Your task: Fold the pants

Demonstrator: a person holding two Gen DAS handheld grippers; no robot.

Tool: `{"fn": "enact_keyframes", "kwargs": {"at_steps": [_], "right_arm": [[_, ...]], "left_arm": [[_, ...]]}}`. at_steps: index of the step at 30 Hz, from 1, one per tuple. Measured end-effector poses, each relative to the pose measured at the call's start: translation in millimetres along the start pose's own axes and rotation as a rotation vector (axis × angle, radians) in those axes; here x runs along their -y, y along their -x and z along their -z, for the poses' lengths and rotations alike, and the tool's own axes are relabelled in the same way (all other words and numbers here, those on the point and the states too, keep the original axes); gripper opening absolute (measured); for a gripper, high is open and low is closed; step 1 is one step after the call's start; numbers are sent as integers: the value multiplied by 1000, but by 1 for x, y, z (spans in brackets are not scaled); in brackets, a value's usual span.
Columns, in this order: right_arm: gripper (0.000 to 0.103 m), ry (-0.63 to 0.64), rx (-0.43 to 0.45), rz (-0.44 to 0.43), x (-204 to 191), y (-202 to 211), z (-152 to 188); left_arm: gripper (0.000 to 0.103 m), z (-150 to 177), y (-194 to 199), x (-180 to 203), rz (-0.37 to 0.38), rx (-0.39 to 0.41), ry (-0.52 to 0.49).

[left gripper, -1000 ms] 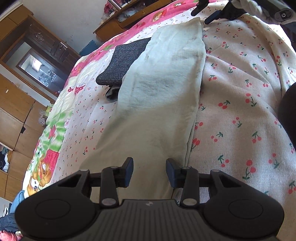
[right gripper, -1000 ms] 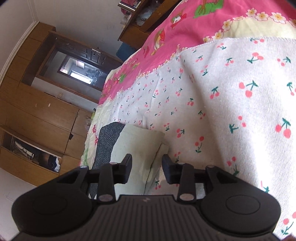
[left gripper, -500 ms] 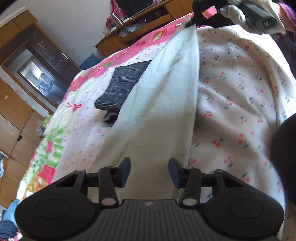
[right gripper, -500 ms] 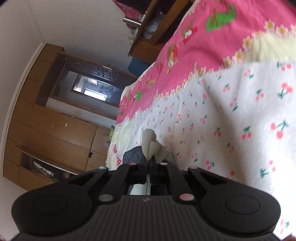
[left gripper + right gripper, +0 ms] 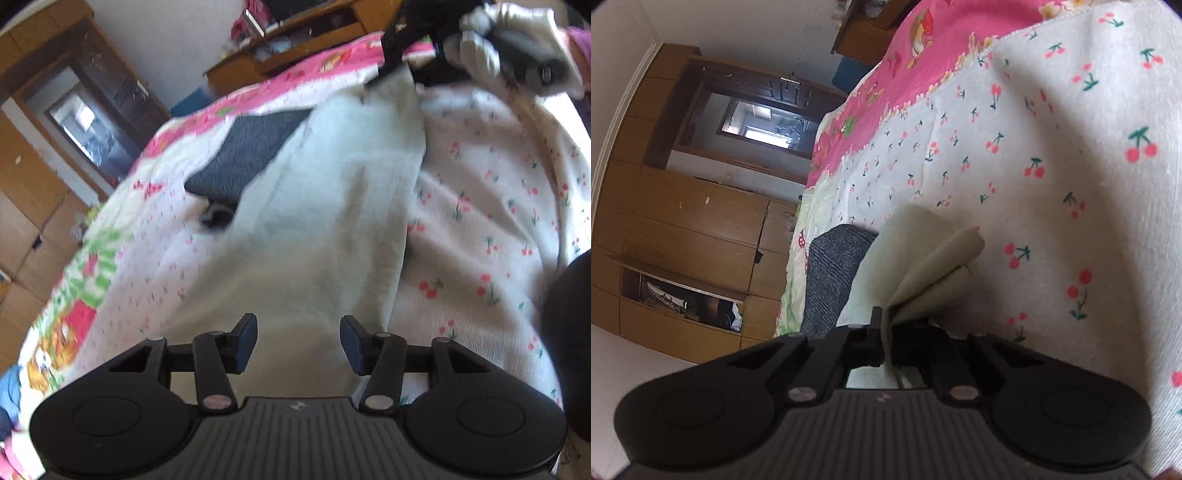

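The jaws of the right gripper (image 5: 884,343) are pinching shut on one end of the pants (image 5: 332,221), and a few folded layers of pale cloth are sticking out past them. The jaws of the left gripper (image 5: 298,341) are standing wide open with nothing between them, hanging just above the near end of the pants. The pants are lying long and flat on the bed (image 5: 498,206), on its cherry-print cover. Their long side is running straight away from the left gripper toward the right gripper (image 5: 397,59) at the far end. A dark grey cloth (image 5: 251,155) is peeking out from under the pants on one side. To fold them, I think the far end needs to come toward the near end, right along that long line.
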State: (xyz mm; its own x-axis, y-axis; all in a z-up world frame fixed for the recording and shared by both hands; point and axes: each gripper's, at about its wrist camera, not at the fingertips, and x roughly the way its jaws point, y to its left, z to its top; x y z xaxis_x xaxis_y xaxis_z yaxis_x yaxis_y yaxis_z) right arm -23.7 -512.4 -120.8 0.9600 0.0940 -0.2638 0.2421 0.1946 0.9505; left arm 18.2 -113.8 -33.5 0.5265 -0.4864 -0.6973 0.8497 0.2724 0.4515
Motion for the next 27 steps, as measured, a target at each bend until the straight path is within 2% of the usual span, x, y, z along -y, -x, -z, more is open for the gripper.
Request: {"fn": "enact_keyframes", "kwargs": {"at_steps": [2, 5, 7, 10, 14, 16, 19, 22, 24, 27], "right_arm": [[5, 67, 29, -13, -22, 9, -3], [5, 205, 19, -38, -66, 16, 11], [5, 308, -15, -58, -103, 11, 31], [5, 427, -100, -117, -151, -8, 73], [5, 654, -228, -168, -218, -46, 158], [5, 724, -329, -205, -241, -69, 208], [5, 875, -479, -248, -270, -102, 303], [5, 987, -623, -285, -280, -122, 391], [5, 1078, -676, -284, -279, -127, 441], [5, 1148, -733, -260, -267, -130, 487]], "left_arm": [[63, 10, -2, 4, -10, 5, 4], [63, 17, 7, -2, -5, 33, 67], [63, 25, 18, -8, -9, 52, 115], [63, 50, 37, -22, -64, 56, 171], [64, 97, 67, -48, -158, 13, 278], [64, 121, 81, -62, -212, -21, 340], [65, 156, 102, -81, -292, -63, 437], [65, 187, 125, -91, -348, -85, 506], [65, 204, 138, -95, -371, -99, 551], [65, 225, 154, -97, -373, -92, 612]]}}
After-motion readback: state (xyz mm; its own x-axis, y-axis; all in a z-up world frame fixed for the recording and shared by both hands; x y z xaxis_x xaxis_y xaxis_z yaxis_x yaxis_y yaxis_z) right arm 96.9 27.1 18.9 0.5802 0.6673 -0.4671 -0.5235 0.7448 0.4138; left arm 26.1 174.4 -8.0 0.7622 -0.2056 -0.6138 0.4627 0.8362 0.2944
